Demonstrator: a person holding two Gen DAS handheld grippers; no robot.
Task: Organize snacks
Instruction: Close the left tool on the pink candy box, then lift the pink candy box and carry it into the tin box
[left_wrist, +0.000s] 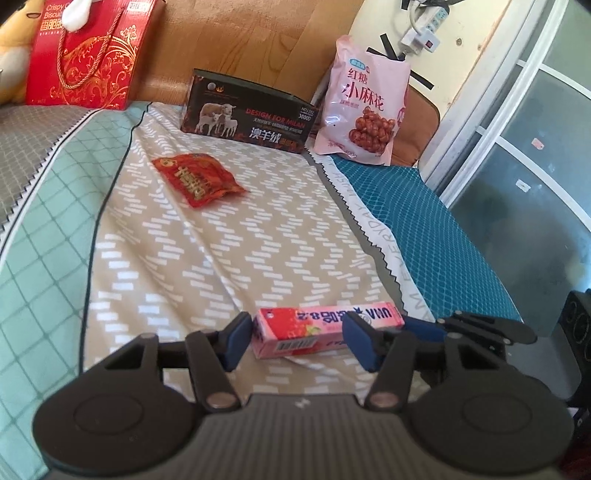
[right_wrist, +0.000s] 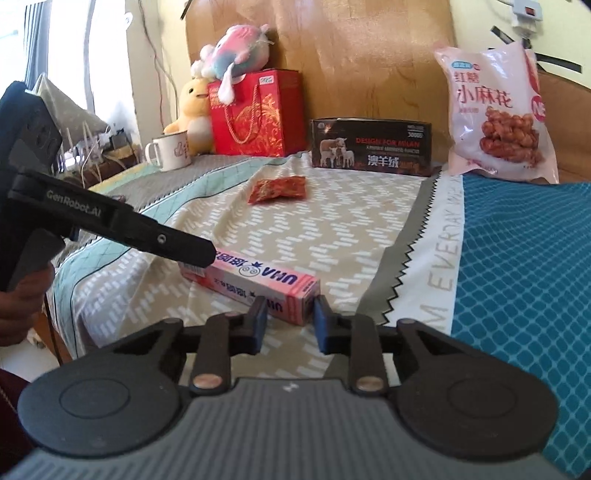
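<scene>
one pink candy box (left_wrist: 325, 329) lies on the bedspread (left_wrist: 229, 258), well in front of the black box (left_wrist: 247, 110). light, stiff card, so grab the ends. left gripper (left_wrist: 295, 338) spread around one end; right gripper (right_wrist: 290, 320) pinching the other.

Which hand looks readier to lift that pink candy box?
Probably the right. Its tongs straddle the narrow end of the pink candy box. The left tongs reach across the box's long side with the pads spread wider.
</scene>
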